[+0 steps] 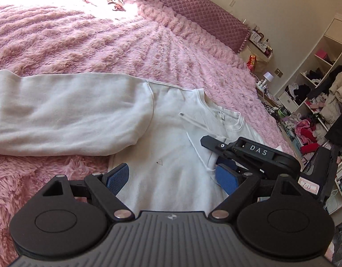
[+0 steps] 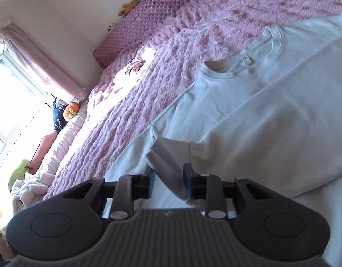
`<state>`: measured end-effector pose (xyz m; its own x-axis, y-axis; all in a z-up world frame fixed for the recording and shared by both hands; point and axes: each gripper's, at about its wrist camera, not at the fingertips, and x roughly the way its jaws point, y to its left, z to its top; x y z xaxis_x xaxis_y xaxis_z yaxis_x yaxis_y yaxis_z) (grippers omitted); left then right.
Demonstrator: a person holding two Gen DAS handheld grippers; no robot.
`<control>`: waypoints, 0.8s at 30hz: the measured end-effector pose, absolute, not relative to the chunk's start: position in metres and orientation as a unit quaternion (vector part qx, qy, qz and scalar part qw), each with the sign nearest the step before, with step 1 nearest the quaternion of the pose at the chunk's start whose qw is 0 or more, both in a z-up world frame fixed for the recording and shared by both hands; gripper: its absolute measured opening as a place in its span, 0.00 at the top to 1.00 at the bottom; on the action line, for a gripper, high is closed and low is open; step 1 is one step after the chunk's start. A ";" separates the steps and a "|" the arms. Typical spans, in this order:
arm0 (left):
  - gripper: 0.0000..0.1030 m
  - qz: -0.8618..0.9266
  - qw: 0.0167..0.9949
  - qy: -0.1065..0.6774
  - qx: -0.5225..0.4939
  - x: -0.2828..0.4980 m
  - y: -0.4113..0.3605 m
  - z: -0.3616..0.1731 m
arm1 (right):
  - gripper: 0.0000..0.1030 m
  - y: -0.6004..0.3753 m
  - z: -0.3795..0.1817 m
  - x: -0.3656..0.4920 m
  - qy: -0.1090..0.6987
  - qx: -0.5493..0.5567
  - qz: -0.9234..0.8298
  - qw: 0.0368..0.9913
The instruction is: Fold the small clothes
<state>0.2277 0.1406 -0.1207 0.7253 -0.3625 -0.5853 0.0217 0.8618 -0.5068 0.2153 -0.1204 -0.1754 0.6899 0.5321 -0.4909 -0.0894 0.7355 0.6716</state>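
A white long-sleeved sweatshirt [image 1: 166, 155] lies flat on the pink furry bedspread [image 1: 104, 44], collar toward the headboard. One sleeve [image 1: 59, 113] stretches out to the left. My left gripper [image 1: 171, 178] is open and empty just above the shirt's chest. My right gripper [image 1: 222, 155] shows at the right of the left wrist view, low over the shirt. In the right wrist view my right gripper [image 2: 168, 180] is shut on the cuff of the other sleeve [image 2: 171, 162], which lies folded across the shirt body [image 2: 271, 102].
A quilted purple headboard [image 1: 193, 6] runs along the far edge of the bed. A nightstand with a lamp [image 1: 267, 76] and cluttered shelves [image 1: 315, 93] stand at the right. A small pink item [image 1: 115, 2] lies near the pillows. A window with a curtain [image 2: 33, 62] is at the left.
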 end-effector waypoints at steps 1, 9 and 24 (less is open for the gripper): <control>0.01 -0.112 0.896 0.352 -0.248 0.231 0.141 -0.124 | 0.74 -0.119 -0.177 0.211 0.354 0.309 0.184 0.863; 0.01 -0.142 0.867 0.363 -0.311 0.262 0.123 -0.157 | 0.62 -0.192 -0.137 0.186 0.320 0.250 0.191 0.894; 0.02 -0.133 0.856 0.368 -0.339 0.298 0.109 -0.189 | 0.50 -0.295 -0.150 0.148 0.322 -0.123 -0.075 0.936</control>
